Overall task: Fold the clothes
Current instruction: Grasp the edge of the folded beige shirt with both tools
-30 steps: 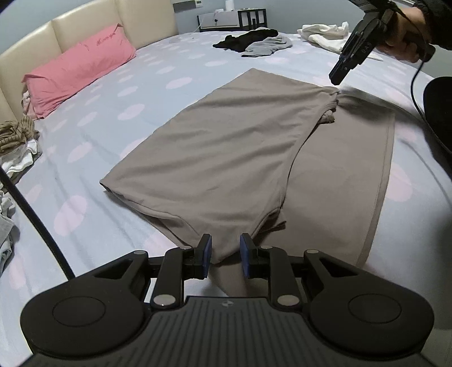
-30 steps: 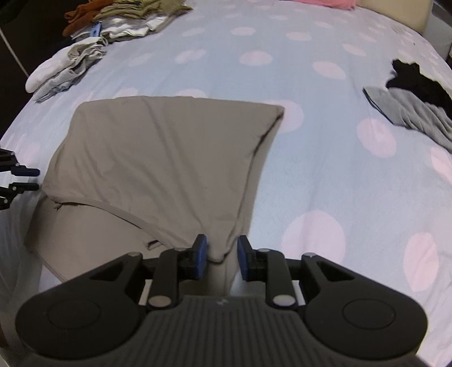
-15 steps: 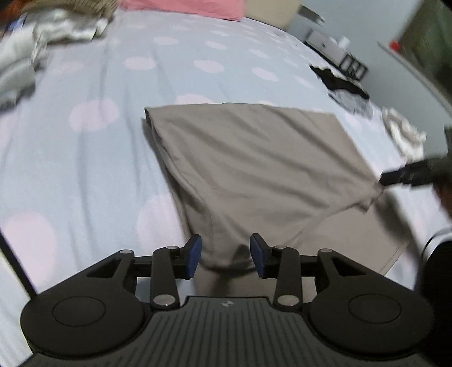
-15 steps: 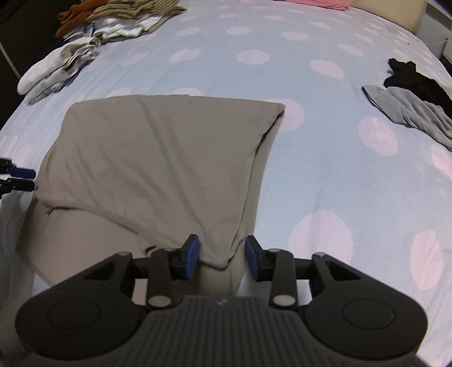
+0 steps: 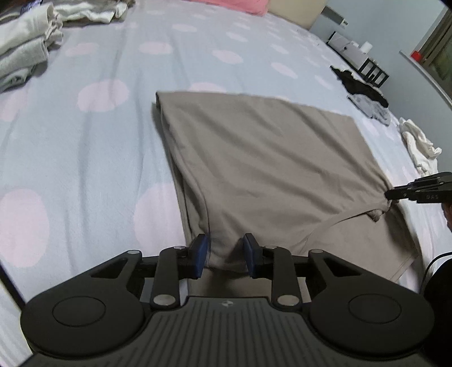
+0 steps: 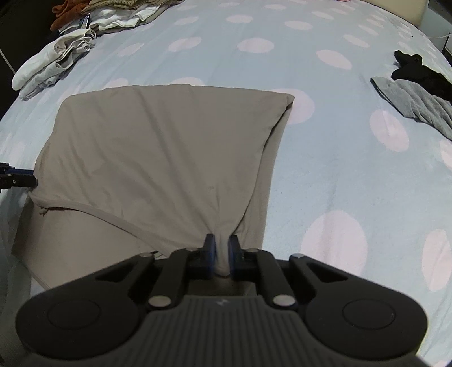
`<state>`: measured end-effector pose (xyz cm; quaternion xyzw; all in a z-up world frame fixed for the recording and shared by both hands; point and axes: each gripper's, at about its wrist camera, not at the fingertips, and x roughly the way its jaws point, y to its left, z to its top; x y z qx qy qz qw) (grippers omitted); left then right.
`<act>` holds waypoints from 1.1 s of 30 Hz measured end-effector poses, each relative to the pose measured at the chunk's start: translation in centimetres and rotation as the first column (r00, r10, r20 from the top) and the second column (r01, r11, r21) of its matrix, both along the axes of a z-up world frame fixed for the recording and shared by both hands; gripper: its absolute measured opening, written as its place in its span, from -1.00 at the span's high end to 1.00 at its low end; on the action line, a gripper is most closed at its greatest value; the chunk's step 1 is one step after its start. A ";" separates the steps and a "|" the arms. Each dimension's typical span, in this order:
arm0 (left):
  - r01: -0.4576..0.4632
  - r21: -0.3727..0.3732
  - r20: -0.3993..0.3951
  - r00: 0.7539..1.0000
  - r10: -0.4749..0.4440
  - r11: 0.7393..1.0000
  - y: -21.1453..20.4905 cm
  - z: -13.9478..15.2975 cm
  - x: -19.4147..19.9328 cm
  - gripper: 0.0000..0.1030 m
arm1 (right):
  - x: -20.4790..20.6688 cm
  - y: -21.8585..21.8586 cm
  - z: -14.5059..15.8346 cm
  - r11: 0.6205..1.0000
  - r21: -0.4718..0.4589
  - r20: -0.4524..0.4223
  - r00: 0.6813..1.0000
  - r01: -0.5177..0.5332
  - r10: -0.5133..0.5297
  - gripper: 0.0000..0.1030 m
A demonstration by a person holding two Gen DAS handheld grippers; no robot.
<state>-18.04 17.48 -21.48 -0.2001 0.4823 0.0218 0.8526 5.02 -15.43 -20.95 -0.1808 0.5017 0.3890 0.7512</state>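
Right wrist, claw [image 6: 222,255] pinching smooth taupe garment [image 6: 158,158]

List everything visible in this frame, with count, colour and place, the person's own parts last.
Garment: one, taupe, folded over itself mid-bed.
Bedsheet: one, pale blue with pink dots, under everything.
Pillow: one, pink, at the headboard.
Clothes pile: one, white, beige and orange, far left edge in the right wrist view.
Black and grey clothes: one heap, far right.
White cloth: one, near the bed's right edge in the left wrist view.
Left gripper: open around the garment's corner.
Right gripper: shut on the garment.
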 end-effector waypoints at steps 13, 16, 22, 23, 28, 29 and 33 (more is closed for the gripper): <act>-0.055 -0.210 0.002 0.998 0.057 0.976 2.8 1.0 -1.9 0.97 | 0.4 -1.7 1.5 0.996 0.077 -0.068 0.997 0.053 -0.048 0.88; -0.057 -0.258 0.001 0.998 0.060 0.964 3.3 1.8 -2.9 0.97 | 0.4 -2.7 2.8 0.993 0.104 -0.095 0.994 0.057 -0.047 0.92; -0.011 -0.272 -0.048 0.999 -0.002 0.962 2.0 1.3 -4.1 0.97 | -0.7 -4.0 3.2 0.995 0.088 -0.154 0.988 0.049 -0.035 0.93; -0.004 -0.268 -0.060 0.998 -0.013 0.963 1.7 1.0 -4.2 0.97 | -0.9 -4.3 3.2 0.995 0.085 -0.163 0.986 0.048 -0.034 0.93; 0.031 -0.235 -0.092 0.994 -0.054 0.972 0.2 0.2 -5.0 0.97 | -1.9 -5.1 2.7 0.998 0.059 -0.201 0.979 0.039 -0.026 0.93; 0.030 -0.236 -0.096 0.994 -0.054 0.971 0.1 0.2 -5.2 0.97 | -2.2 -5.2 2.5 0.998 0.051 -0.207 0.978 0.036 -0.025 0.93; 0.033 -0.251 -0.107 0.992 -0.062 0.968 0.2 0.3 -5.8 0.97 | -3.0 -5.6 1.6 0.999 0.022 -0.230 0.973 0.027 -0.021 0.93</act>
